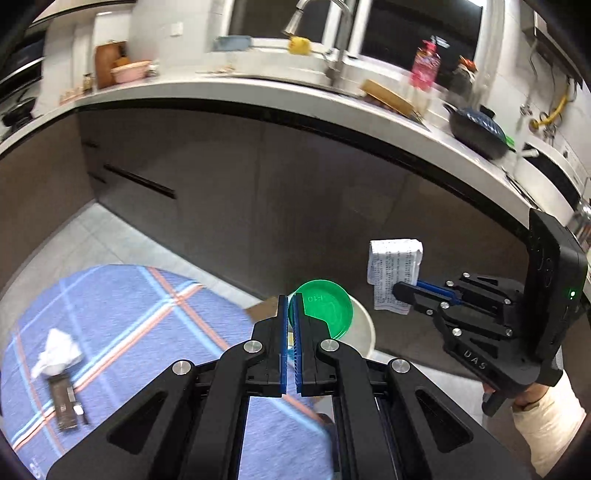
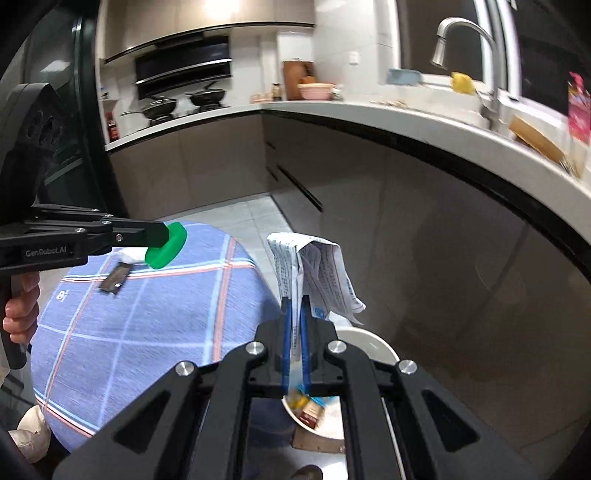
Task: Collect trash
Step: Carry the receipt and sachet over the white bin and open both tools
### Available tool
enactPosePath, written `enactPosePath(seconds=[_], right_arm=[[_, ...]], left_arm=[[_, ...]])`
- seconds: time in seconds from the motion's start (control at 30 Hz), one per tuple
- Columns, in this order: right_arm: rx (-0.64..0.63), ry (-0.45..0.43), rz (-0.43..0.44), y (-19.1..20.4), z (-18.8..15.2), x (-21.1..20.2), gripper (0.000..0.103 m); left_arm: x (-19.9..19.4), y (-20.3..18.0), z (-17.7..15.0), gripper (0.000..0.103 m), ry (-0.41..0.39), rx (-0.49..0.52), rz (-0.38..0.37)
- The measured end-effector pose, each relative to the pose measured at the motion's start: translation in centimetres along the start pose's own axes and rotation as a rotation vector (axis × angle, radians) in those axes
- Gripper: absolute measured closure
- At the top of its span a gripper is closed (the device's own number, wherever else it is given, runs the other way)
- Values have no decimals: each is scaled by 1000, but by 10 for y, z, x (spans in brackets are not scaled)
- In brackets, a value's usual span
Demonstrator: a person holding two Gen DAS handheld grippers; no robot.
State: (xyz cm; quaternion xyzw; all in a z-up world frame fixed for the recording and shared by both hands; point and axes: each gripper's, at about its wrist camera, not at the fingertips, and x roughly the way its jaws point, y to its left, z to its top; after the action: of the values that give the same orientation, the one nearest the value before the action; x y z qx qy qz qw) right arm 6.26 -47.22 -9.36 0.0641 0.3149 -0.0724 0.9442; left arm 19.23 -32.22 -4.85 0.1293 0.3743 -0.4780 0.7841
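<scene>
My left gripper [image 1: 291, 301] is shut on the rim of a green plastic lid [image 1: 325, 308], carried in the air; from the right wrist view the same lid [image 2: 166, 247] hangs at that gripper's tip above the table edge. My right gripper [image 2: 295, 301] is shut on a folded printed paper leaflet [image 2: 317, 273], also seen as a white leaflet [image 1: 393, 273] at the right. Below both sits a white round bin [image 2: 373, 341] with wrappers inside; its rim [image 1: 364, 332] shows behind the lid. On the blue checked tablecloth [image 1: 122, 306] lie a crumpled white tissue [image 1: 57, 352] and a dark wrapper [image 1: 66, 402].
Dark lower cabinets [image 1: 258, 192] and a white counter [image 1: 229, 92] with a sink tap [image 1: 332, 33], a pink bottle [image 1: 424, 64] and a blue pan [image 1: 476, 129] curve behind. A stove with pans [image 2: 184, 101] is at the far left. A hand [image 2: 20, 314] holds the left gripper's handle.
</scene>
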Motion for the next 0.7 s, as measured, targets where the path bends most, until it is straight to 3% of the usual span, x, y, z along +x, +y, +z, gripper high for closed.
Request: enactPosePath(seconds=[0.27,0.7], right_arm=[[97,61,-37,-51,-38,16,97],[200,196,-21,-87,-82,80,97]], left_arm=[[66,-36,2,101,90,23,-40],[168,-41,-13,101,263,38,-26]])
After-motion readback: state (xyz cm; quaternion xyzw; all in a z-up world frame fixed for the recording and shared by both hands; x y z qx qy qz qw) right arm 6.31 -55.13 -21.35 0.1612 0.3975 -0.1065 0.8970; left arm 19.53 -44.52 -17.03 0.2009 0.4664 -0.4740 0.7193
